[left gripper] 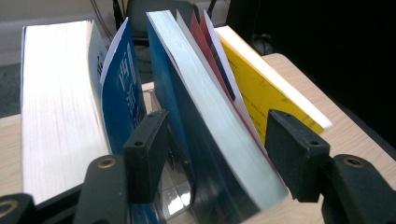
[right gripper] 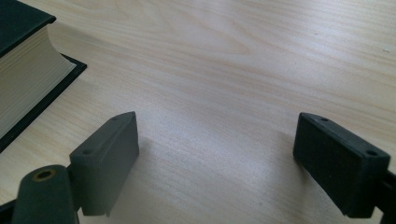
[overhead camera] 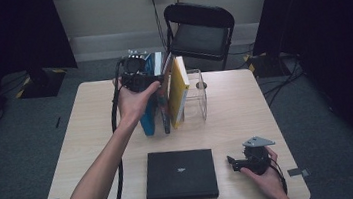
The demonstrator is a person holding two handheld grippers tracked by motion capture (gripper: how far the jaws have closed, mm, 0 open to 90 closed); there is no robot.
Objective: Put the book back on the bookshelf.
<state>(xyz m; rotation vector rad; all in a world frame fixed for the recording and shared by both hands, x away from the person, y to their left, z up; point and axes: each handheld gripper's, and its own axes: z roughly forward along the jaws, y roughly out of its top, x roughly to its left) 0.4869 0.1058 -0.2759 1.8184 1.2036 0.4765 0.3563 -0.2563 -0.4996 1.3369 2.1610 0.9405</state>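
Observation:
A row of upright books (overhead camera: 164, 98) stands at the table's far middle, leaning on a clear stand (overhead camera: 198, 97). My left gripper (overhead camera: 150, 82) reaches into the row from the left. In the left gripper view its jaws (left gripper: 217, 154) straddle a leaning blue book (left gripper: 210, 126) with red and white covers (left gripper: 208, 56) behind it; I see no pad pressing on it. A thick pale-edged book (left gripper: 56, 107) and a blue-covered book (left gripper: 123, 93) stand left of the jaws, a yellow book (left gripper: 266, 79) to the right. My right gripper (overhead camera: 232, 162) rests open and empty (right gripper: 224, 158) beside a flat black book (overhead camera: 180, 174).
The wooden table (overhead camera: 237, 117) has bare room on its right and left sides. The black book's page edge (right gripper: 23, 88) lies close to my right gripper's left jaw. A black folding chair (overhead camera: 199, 31) stands behind the table. Cables trail on the floor.

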